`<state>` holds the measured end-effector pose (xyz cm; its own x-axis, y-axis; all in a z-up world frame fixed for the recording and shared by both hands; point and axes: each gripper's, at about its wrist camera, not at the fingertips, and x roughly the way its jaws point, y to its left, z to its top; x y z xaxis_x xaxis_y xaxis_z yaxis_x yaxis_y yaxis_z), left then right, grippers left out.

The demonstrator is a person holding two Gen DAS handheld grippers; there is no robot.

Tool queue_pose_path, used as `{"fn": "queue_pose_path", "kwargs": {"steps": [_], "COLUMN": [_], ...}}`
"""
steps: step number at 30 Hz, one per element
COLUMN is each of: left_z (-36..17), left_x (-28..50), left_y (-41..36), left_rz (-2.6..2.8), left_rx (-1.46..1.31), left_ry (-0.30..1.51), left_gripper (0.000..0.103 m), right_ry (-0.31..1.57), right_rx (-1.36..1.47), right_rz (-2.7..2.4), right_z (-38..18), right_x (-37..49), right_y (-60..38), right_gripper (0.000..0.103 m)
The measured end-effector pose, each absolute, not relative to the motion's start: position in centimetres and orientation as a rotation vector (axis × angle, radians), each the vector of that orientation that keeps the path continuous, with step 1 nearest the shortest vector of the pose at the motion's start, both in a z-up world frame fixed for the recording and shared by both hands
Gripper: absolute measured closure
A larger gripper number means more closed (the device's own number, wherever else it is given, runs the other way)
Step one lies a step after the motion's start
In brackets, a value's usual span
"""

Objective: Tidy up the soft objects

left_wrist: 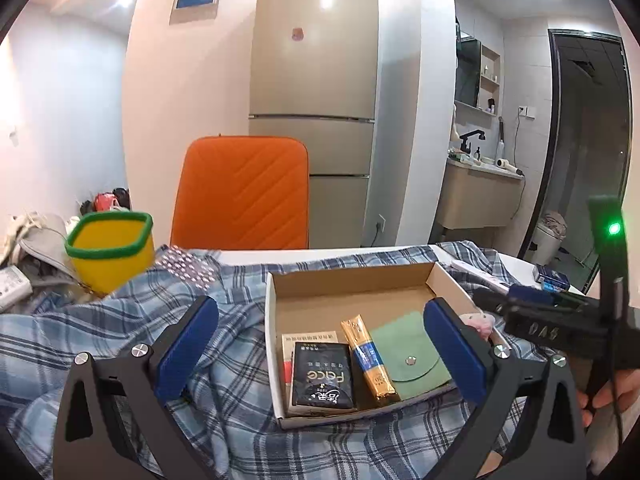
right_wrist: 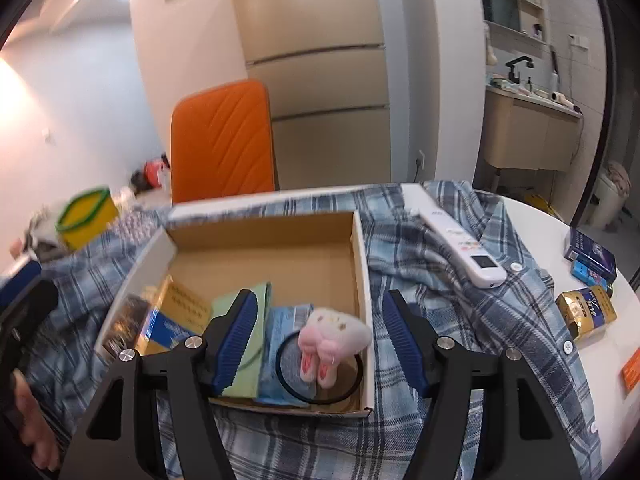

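Note:
A cardboard box (left_wrist: 352, 280) (right_wrist: 260, 236) sits on a blue plaid shirt (left_wrist: 120, 320) (right_wrist: 440, 280) spread over the table. In it lie a green pouch (left_wrist: 404, 356) (right_wrist: 256, 320), a black Face pack (left_wrist: 322, 376), a gold-blue stick pack (left_wrist: 368, 360), a blue packet (right_wrist: 288, 320), and a pink-white plush bunny on a black hair band (right_wrist: 332, 336). My left gripper (left_wrist: 320, 348) is open above the box's near left. My right gripper (right_wrist: 318, 340) is open with the bunny between its fingers, not touching.
A yellow felt basket with green rim (left_wrist: 110, 248) (right_wrist: 84, 218) stands at the left. A white remote (right_wrist: 456, 240) lies on the shirt. Small boxes (right_wrist: 588, 312) (right_wrist: 592, 260) sit at the table's right. An orange chair (left_wrist: 240, 196) stands behind the table.

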<state>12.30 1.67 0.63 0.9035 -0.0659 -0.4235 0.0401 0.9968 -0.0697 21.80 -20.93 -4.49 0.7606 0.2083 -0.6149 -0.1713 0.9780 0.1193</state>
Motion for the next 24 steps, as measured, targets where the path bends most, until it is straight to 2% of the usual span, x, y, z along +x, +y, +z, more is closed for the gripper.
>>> {"fn": "queue_pose_path", "kwargs": {"steps": [3, 6, 12, 21, 24], "left_z": [2.1, 3.7, 5.8, 6.9, 5.5], "left_x": [11.5, 10.2, 6.2, 1.0, 0.1], "left_y": [1.6, 1.5, 0.5, 0.8, 0.8], "left_rz": [-0.070, -0.090, -0.069, -0.079, -0.069], "left_rx": [-0.080, -0.102, -0.064, -0.094, -0.100], "left_ry": [0.417, 0.384, 0.289, 0.194, 0.200], "left_gripper": [0.001, 0.001, 0.001, 0.001, 0.001], "right_ry": [0.634, 0.558, 0.416, 0.306, 0.270], "right_rx": [0.106, 0.077, 0.064, 0.017, 0.032], "right_rz": [0.196, 0.186, 0.160, 0.121, 0.113], "right_z": [-3.0, -0.3, 3.5, 4.5, 4.2], "right_x": [21.1, 19.6, 14.9, 6.8, 5.0], "right_y": [-21.9, -22.4, -23.1, -22.6, -22.8], "right_gripper": [0.029, 0.029, 0.021, 0.021, 0.016]}}
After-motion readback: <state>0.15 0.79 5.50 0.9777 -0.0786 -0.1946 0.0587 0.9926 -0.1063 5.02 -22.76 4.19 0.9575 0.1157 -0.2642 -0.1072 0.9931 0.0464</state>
